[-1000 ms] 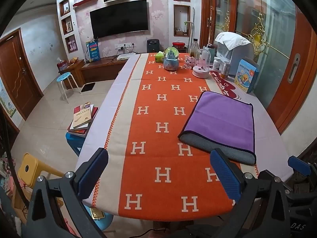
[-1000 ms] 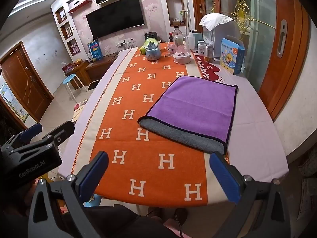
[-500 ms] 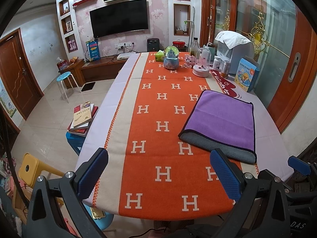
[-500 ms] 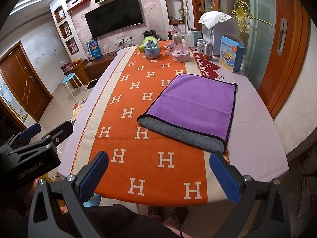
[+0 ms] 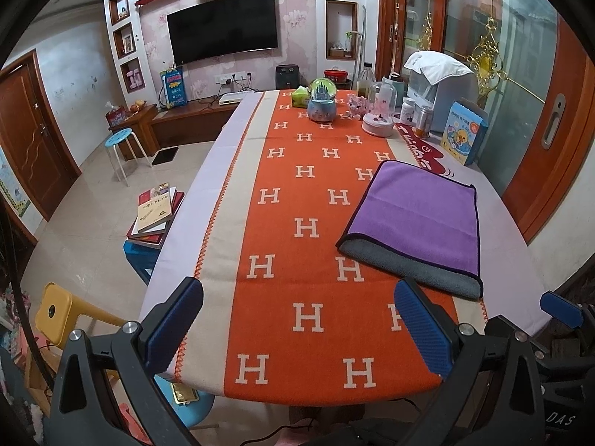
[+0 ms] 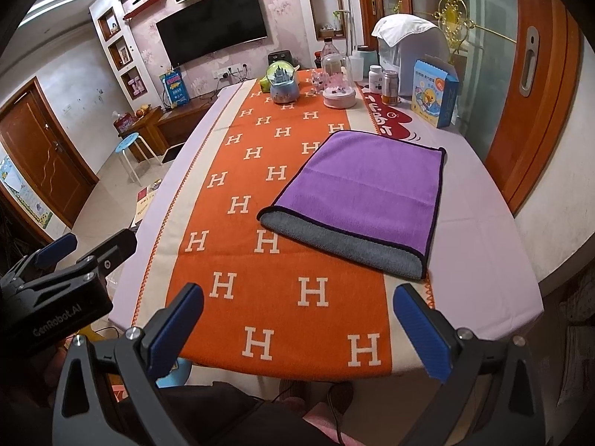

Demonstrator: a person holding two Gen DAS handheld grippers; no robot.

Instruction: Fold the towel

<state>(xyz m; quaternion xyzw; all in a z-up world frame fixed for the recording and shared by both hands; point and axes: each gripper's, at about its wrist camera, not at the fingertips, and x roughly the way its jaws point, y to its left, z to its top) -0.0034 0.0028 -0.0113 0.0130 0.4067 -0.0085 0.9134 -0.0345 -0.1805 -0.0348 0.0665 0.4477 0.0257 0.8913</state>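
An orange table runner (image 5: 297, 223) patterned with white H letters fills the middle of the frame, with a glass snow globe on a blue base (image 5: 322, 101) and a pink-based glass dome (image 5: 378, 115) at its upper end. A black wall-mounted television (image 5: 223, 26) hangs at upper centre. At left, a round blue stool (image 5: 119, 139) stands above a stack of books (image 5: 154, 215).

Right claw (image 6: 297, 329) wide open, empty, held over the near edge of the counter (image 6: 479, 260). Purple towel (image 6: 362, 193) lies folded flat, grey underside showing along its near edge, half on the orange H-pattern runner (image 6: 260, 193). Left claw (image 6: 59, 260) at far left, off the counter. Snow globe (image 6: 283, 83) at the far end.
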